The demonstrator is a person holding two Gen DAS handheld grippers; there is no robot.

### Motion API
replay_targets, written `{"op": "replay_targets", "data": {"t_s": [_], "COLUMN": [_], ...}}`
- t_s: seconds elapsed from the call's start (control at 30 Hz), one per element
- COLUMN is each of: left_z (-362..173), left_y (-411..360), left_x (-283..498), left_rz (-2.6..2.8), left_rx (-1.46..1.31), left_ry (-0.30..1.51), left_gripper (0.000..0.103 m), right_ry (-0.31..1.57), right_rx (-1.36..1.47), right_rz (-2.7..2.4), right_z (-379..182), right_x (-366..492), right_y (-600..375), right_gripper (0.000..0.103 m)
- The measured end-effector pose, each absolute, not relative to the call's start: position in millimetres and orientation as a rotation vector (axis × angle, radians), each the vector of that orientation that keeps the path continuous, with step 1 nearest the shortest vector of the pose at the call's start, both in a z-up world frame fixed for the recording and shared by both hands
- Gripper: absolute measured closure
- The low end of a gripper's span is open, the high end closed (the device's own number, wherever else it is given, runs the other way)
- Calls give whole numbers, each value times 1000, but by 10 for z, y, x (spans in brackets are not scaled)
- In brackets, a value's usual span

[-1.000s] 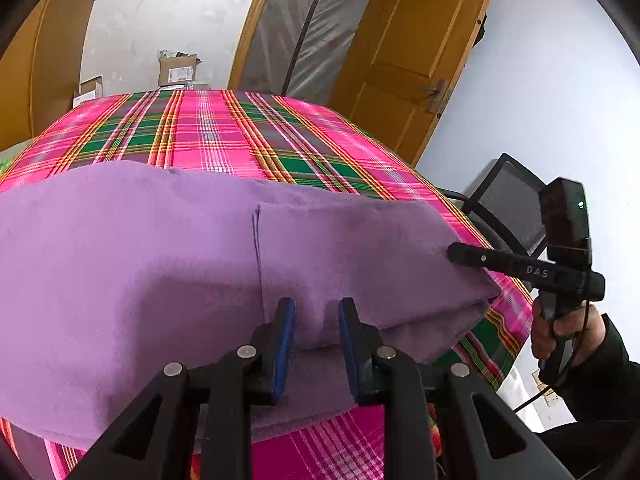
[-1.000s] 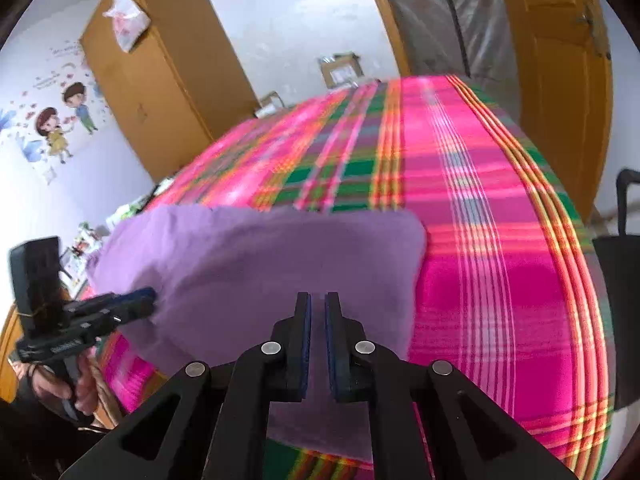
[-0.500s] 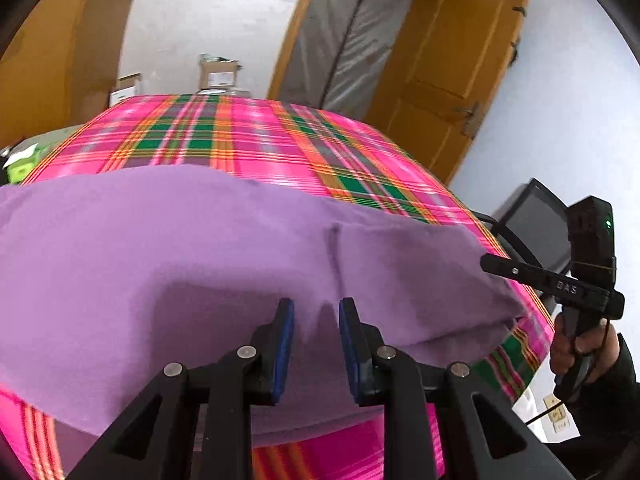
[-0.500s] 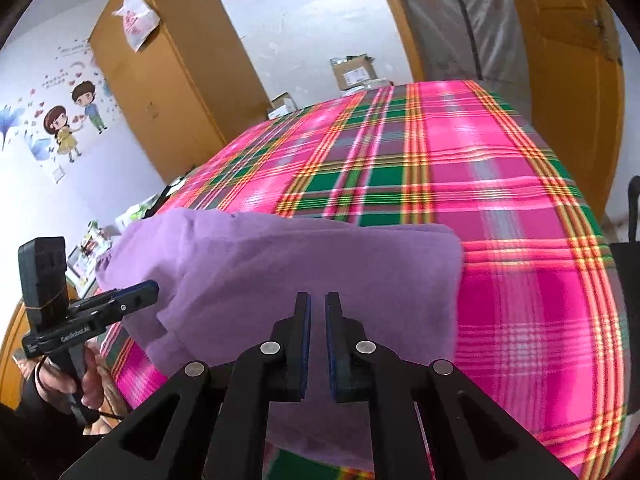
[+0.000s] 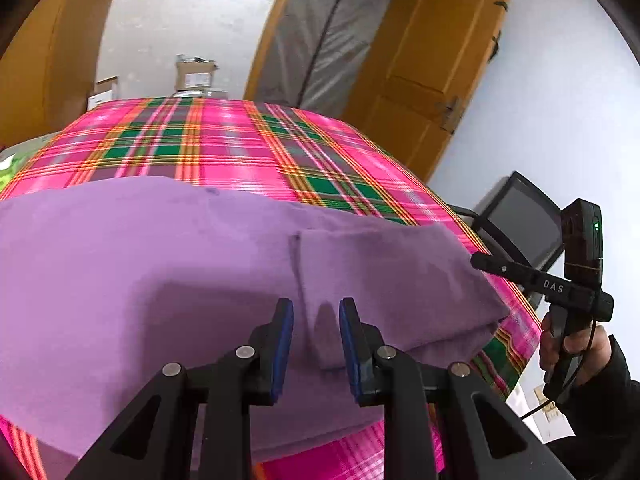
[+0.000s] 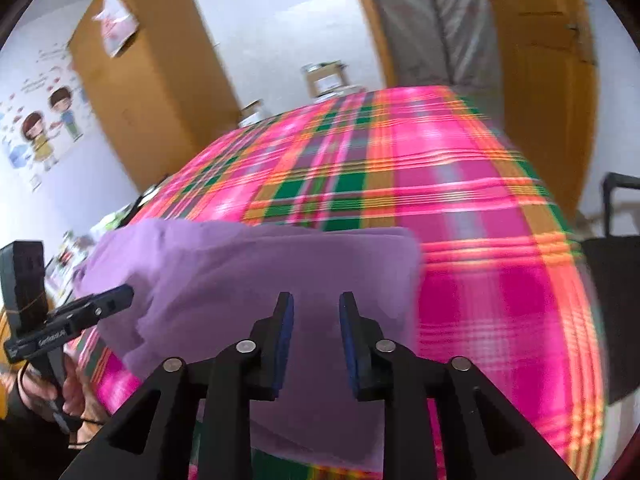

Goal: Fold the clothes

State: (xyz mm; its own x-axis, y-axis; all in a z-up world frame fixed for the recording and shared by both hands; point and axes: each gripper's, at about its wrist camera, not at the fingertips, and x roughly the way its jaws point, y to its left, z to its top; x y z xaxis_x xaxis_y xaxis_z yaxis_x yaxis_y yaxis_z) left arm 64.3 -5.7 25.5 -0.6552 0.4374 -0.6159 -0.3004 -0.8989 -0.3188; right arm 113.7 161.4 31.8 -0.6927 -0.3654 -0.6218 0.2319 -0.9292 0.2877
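Bed [image 5: 224, 148] with pink/green plaid cover fills both views, stretching ahead of each hand-held gripper toward the far wall. Purple garment [image 5: 160, 264] lies folded on the near part of the bed, directly ahead of and under both sets of fingers; left wrist view shows a vertical seam and a doubled layered edge toward its right, right wrist view shows only a smooth top with a squared far-right corner and a rumpled left end. Wooden wardrobe [image 6: 152, 76] with a bag on top, left of the right hand-held gripper, seen properly in the right wrist view only; the cartoon wall stickers [image 6: 48, 120] show there too, not in the left. Open wooden door [image 5: 432, 76] and grey covered panel ahead-right, clearest in the left wrist view. Black chair [image 5: 516, 220] right of the bed, mesh back visible only in the left view. Cardboard boxes [image 5: 196, 76] past the far bed edge, in both. Left hand-held gripper [image 5: 316, 316]: jaws apart, nothing between the pads, poised over the garment's near edge. Right hand-held gripper [image 6: 316, 312]: jaws likewise parted, empty, above the garment; this view is motion-blurred. Each view catches the other tool from the side: right one off to the right with a hand [image 5: 576, 348] and dark sleeve on its grip, green LED lit; left one at the garment's left end, contact unclear.
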Motion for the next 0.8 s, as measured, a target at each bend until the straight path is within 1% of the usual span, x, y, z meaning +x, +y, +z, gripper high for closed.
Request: {"op": "replay_targets", "data": {"t_s": [0.1,0.23,0.27,0.3,0.4,0.5,0.63,0.67,0.8], "left_z": [225,202,200,200,197,178,203,234,353], "left_y": [1,20,25,29,33,47,62,53,71], "left_x": [596,575,571,568,572,562,585,604,650], "left_rz": [2507,2501,2502,2503,2501,2492,2494,2497,2497], "left_rx": [-1024,-1035,-1036,-1038,-1046,-1054,-1049,-1037,-987], "left_ry": [-262,-252,-249,-247,-245,-246,-236,-239,-235], "left_gripper": [79,79,79,79,79,79,79,79,79], "right_ry": [-288,-348,-362,-376,-379,-439,-604,-600,-488], "right_rx": [1032,1125,1135,1137,1106,1103,1118,1110,1032], "right_rz": [-2646,-2622,-2608,-2590,-2575,-2552,-2480,-2487,-2527], "right_z": [296,166,144,128,159,125,12,38,250], "right_x": [1144,1048,1033,1024,1042,1025,1006,1027,1213], "right_y": [1700,1775,1785,1791,1816,1930,2076,2089,2075], "right_gripper": [61,61,69,87,93,93,90,88,86]}}
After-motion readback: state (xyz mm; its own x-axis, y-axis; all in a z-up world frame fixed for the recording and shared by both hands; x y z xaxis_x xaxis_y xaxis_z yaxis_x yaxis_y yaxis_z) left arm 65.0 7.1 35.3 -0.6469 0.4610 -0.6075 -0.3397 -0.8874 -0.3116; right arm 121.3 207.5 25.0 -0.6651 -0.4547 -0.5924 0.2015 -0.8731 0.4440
